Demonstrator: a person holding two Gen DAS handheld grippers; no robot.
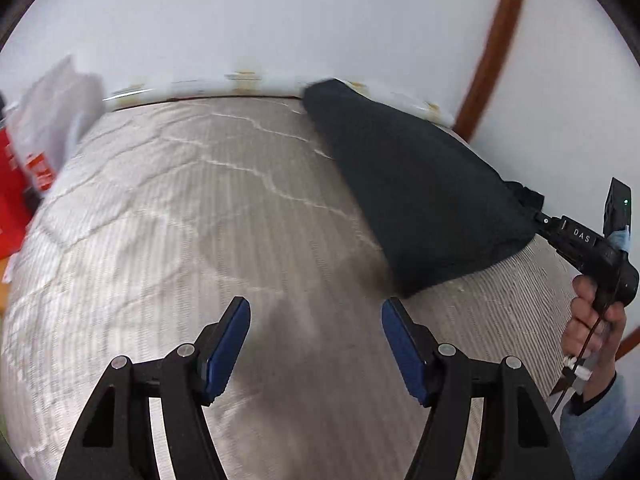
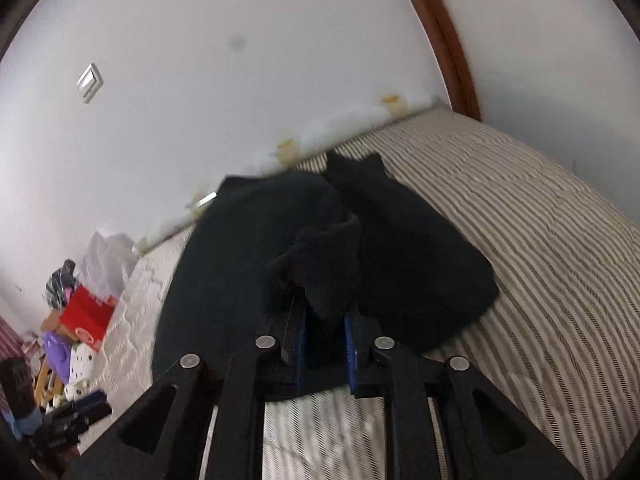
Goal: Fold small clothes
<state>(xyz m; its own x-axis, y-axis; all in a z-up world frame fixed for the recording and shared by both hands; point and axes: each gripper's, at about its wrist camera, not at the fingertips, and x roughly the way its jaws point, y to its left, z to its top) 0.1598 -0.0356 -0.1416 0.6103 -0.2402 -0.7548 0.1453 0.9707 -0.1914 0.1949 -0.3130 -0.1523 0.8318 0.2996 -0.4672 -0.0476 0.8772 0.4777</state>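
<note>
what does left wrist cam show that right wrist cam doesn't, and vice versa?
Left wrist only: the left gripper, jaws open and empty over the striped bedcover, plus a side view of the right gripper and the hand holding it.

Right wrist only: the right gripper's jaws shut on a bunched fold of the black garment, a wall switch, and a toy pile beside the bed.

Both: garment, bedcover, white wall, brown wooden frame.
</note>
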